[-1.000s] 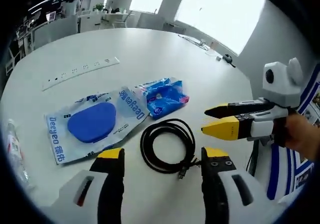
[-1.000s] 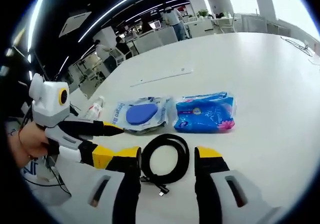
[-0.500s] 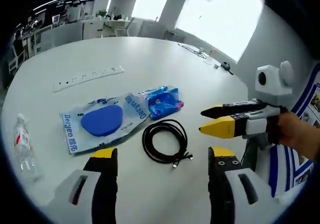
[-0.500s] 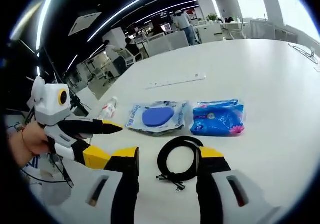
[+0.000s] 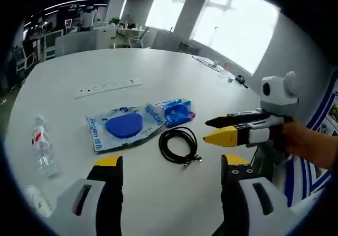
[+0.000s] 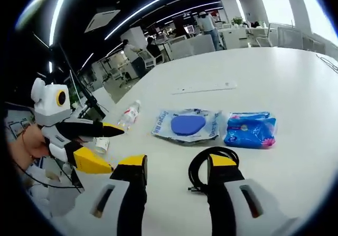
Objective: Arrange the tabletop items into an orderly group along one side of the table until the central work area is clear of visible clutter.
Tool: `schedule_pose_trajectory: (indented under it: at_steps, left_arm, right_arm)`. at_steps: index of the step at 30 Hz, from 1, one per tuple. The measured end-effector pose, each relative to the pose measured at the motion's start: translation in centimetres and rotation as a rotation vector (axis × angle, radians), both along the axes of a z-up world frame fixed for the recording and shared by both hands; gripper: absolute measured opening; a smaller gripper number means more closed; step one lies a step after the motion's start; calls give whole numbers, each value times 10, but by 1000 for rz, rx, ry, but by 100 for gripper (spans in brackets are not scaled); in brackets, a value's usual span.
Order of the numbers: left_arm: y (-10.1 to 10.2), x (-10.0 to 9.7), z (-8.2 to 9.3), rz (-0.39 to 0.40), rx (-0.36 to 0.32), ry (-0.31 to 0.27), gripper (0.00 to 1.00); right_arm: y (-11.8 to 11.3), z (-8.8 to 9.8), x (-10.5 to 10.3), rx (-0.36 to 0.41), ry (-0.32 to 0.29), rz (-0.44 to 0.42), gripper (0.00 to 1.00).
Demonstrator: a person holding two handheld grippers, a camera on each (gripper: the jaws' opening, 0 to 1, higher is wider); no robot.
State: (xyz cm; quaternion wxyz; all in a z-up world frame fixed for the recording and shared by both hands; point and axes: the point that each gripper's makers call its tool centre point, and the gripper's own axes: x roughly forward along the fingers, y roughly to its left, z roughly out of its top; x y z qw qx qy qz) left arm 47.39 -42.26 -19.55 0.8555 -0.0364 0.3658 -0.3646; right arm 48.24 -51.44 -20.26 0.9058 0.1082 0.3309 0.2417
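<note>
1. Two handheld grippers hover low over a large white round counter (image 5: 158, 62) in an open office, each held by a person.
2. Left gripper (image 5: 169, 164): its fingers stand released, wide apart, grasping nothing.
3. Right gripper (image 6: 171, 164): its fingers are also spread and empty. In the left gripper view it reaches in from the right with its yellow and black fingers parted.
4. Ahead of both grippers, near the counter's middle, lies a coiled black cable (image 5: 179, 145), flat, with its plug end trailing toward the grippers.
5. Just beyond the cable lie two packets side by side: a clear packet holding a blue oval pad (image 5: 124, 126) and a smaller blue wipes pack (image 5: 179, 112), touching or nearly touching.
6. A plastic water bottle (image 5: 42, 149) lies on its side well off to the left of the packets, its long axis running away from the grippers. A small crumpled item (image 6: 101, 144) sits near it; I cannot tell what it is.
7. A long white power strip (image 5: 108, 87) lies farther back.
8. In the right gripper view, the cable sits right at the tip of that gripper's right finger, partly hidden behind it; the right gripper looks nearer to it, so it seems the likelier first pick.
</note>
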Motion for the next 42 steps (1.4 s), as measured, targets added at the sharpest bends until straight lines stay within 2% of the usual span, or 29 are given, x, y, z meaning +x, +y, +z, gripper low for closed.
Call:
schedule_pose_trajectory:
  at_steps: [6, 12, 20, 27, 38, 42]
  left_arm:
    - [32, -8, 13, 35, 4, -17, 77]
    - [64, -13, 28, 75, -20, -27, 77]
    - [111, -14, 47, 126, -29, -50, 76]
    - [150, -6, 62, 175, -31, -80, 76]
    - [201, 3, 66, 242, -40, -95, 76]
    - [219, 7, 62, 277, -60, -89, 76]
  right_arm:
    - [25, 17, 4, 9, -22, 50, 45]
    - [52, 34, 17, 37, -45, 111, 45]
    - [104, 59, 29, 55, -66, 221, 46]
    - [153, 77, 43, 52, -84, 327, 47]
    - [204, 82, 77, 52, -72, 413, 49]
    - [226, 75, 95, 69, -35, 441, 50]
